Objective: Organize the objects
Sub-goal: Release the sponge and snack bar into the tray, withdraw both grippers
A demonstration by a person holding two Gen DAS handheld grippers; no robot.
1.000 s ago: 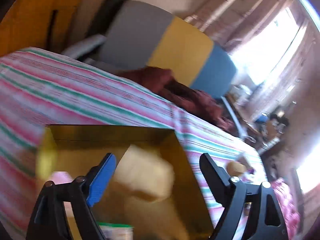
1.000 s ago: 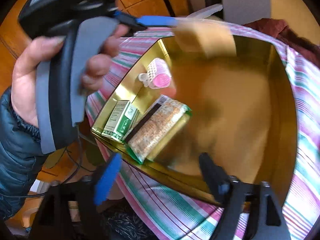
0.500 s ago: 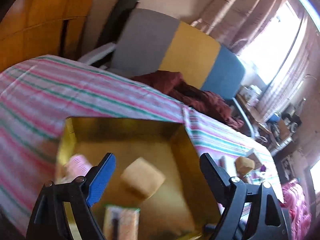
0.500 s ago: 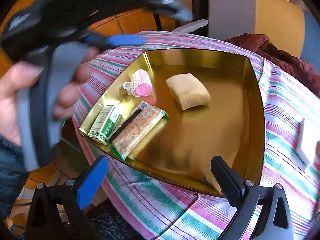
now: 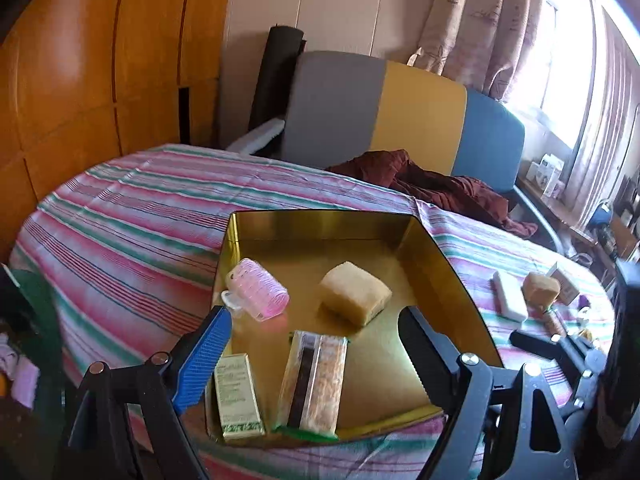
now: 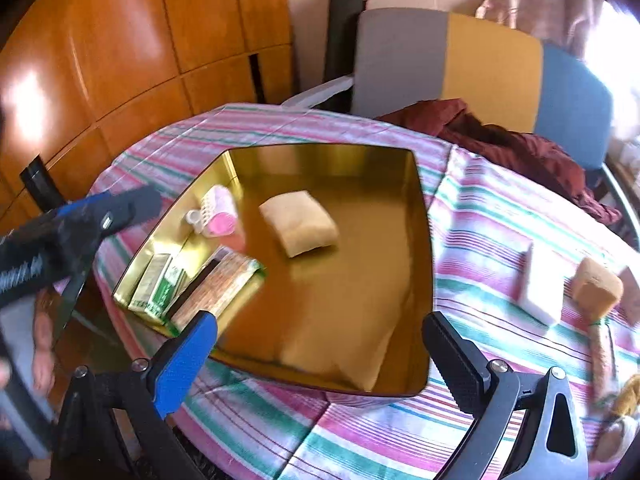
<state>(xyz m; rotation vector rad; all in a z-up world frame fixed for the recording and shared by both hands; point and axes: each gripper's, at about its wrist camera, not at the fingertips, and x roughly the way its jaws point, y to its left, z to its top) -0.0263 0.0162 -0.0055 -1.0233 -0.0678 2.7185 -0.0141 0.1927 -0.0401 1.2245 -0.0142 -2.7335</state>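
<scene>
Table: a round table with a striped cloth (image 5: 132, 216) in pink, green and white.
Room: a wooden wall (image 5: 100, 60), a chair (image 5: 384, 112) in grey, yellow and blue behind the table, a dark red cloth (image 5: 432, 184) on it, and curtains (image 5: 500, 20) by a bright window.
Gold tray (image 5: 440, 264): sits on the table, open side up.
Yellow sponge (image 5: 354, 292): lies flat near the middle of the tray, long side slanted toward the tray's far left corner.
Pink roller (image 5: 258, 290): lies on its side by the tray's left wall.
Green box (image 5: 238, 394) and snack pack (image 5: 314, 380): at the tray's near edge, long sides pointing to the far wall.
White block (image 5: 509, 296) and brown sponge (image 5: 540, 286): on the cloth, right of the tray.
Left gripper (image 5: 316, 344): wide open, holds nothing, above the tray's near edge.
Right gripper (image 6: 320, 348): wide open, holds nothing, above the tray's near edge.
</scene>
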